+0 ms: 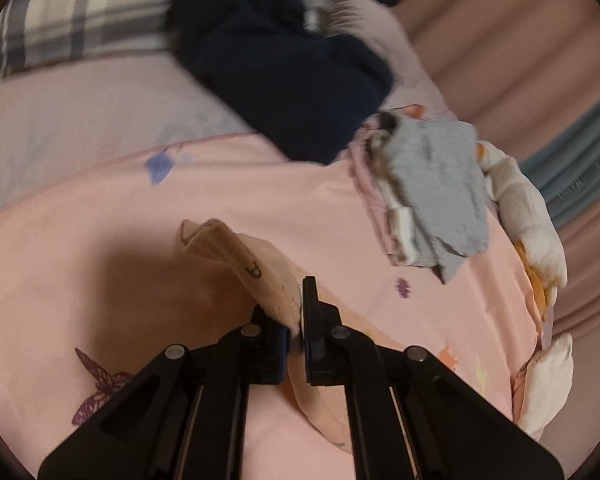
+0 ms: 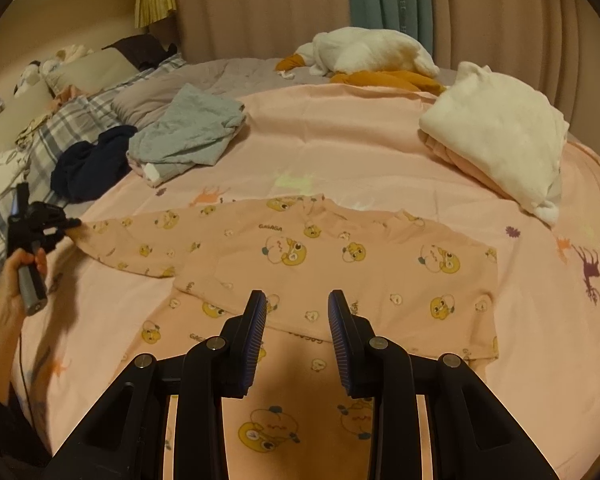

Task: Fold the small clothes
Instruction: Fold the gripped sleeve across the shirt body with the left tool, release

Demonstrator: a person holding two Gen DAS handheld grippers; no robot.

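Note:
A small pink shirt with yellow cartoon prints [image 2: 340, 256] lies flat on the pink bedsheet [image 2: 340, 152], one long sleeve stretched out to the left. My left gripper [image 1: 296, 320] is shut on the cuff of that sleeve [image 1: 256, 268]; it also shows at the left of the right wrist view [image 2: 70, 226], held in a hand. My right gripper [image 2: 296, 300] is open and empty, hovering just above the shirt's lower hem.
A stack of folded clothes topped by a grey piece [image 2: 188, 132] and a dark navy garment [image 2: 92, 164] lie at the left. A white fleece pile [image 2: 496, 136] sits at the right. A goose plush [image 2: 364, 56], plaid pillows [image 2: 56, 136] and curtains are behind.

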